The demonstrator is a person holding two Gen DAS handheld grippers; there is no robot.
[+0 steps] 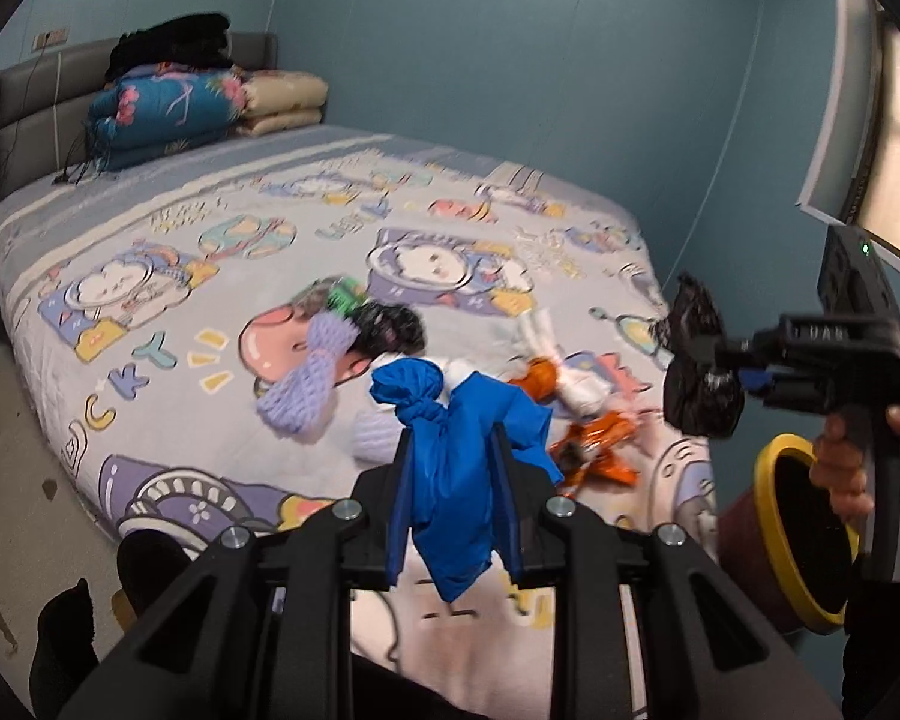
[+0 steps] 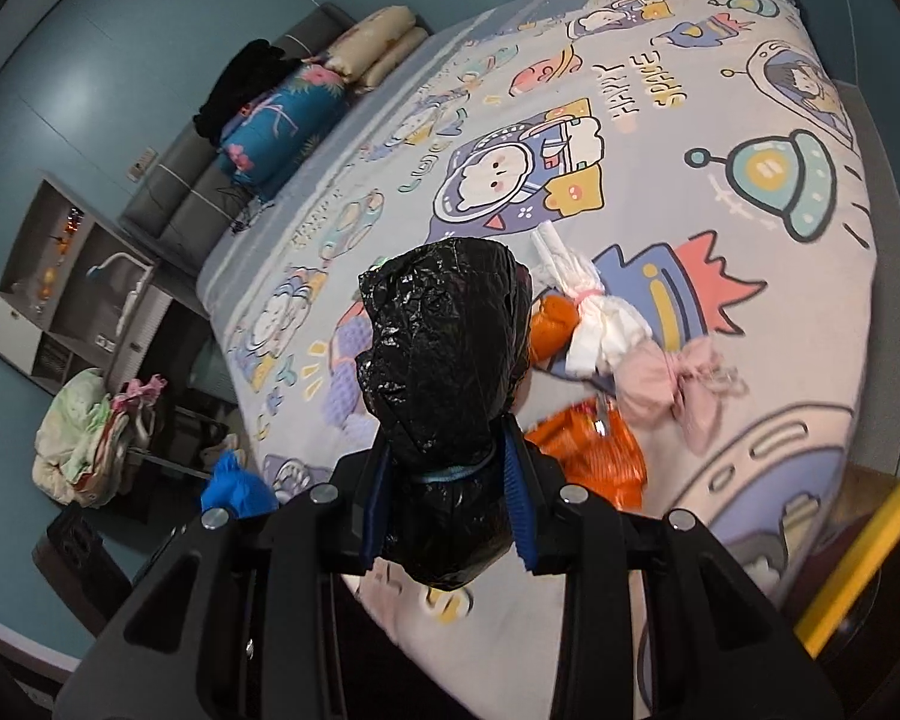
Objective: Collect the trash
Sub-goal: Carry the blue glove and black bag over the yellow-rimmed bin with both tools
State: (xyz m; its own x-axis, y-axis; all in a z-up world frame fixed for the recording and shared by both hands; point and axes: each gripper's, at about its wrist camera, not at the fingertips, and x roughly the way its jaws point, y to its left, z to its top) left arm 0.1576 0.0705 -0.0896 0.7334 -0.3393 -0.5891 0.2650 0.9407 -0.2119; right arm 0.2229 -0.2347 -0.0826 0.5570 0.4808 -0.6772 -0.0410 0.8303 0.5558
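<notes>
I found my left gripper (image 1: 453, 480) clamped on a knotted blue plastic bag (image 1: 462, 480), my right gripper (image 2: 447, 498) on a crumpled black plastic bag (image 2: 444, 354), above the bed's (image 2: 810, 324) near edge; its sheet read "HAPPY SPACE".

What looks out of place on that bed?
Knotted bags and wrappers lie scattered across the cartoon-print bedsheet: crumpled orange foil wrappers, a tied white plastic bag, a pink tied bag, a lilac foam net sleeve. Nothing looks spilled or torn.

Trash (image 1: 594, 450) lies on the bed (image 1: 210, 252), bin (image 1: 804, 528) beside its right edge.
</notes>
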